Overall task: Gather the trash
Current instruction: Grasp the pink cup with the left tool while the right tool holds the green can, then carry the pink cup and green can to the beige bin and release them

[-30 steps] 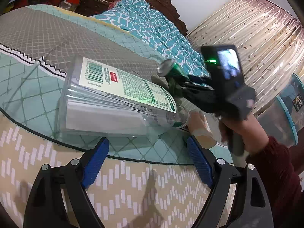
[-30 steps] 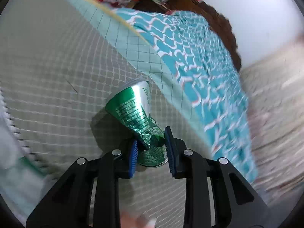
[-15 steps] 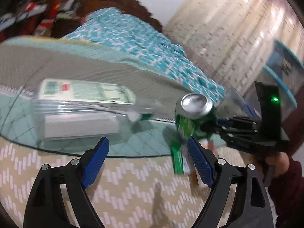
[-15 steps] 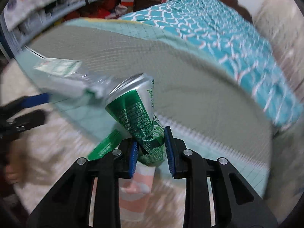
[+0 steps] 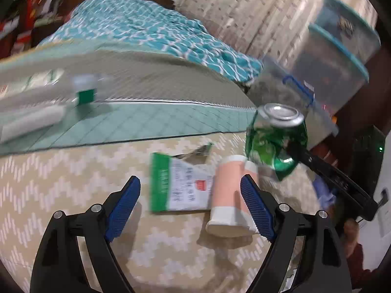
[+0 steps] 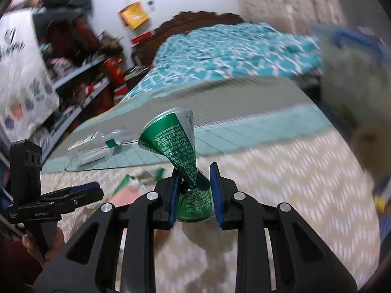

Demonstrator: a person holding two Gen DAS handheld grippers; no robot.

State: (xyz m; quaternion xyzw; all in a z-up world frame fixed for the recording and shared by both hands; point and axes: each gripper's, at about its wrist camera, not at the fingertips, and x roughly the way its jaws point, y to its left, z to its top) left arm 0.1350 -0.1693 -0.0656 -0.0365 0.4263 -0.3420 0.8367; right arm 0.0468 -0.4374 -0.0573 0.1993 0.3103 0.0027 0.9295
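Observation:
My right gripper (image 6: 194, 196) is shut on a crushed green can (image 6: 176, 144), pinched at its waist and held above the bed. The can also shows in the left wrist view (image 5: 276, 136) at the right. My left gripper (image 5: 190, 205) is open and empty, hovering over a green-and-white wrapper (image 5: 179, 183) and a pink-and-white tube (image 5: 228, 193) lying on the beige zigzag cover. A clear plastic bottle with a green cap (image 5: 44, 97) lies blurred at the far left on the teal blanket; it also shows in the right wrist view (image 6: 95, 146).
A teal patterned duvet (image 5: 151, 29) lies at the back by a dark headboard. Stacked clear storage bins with teal lids (image 5: 339, 48) stand at the right by the curtain. Cluttered shelves (image 6: 80, 63) stand at the left.
My right gripper carried the can off the grey blanket and to the right, off the bed side. My left gripper swung right, away from the bottle, over the wrapper and tube.

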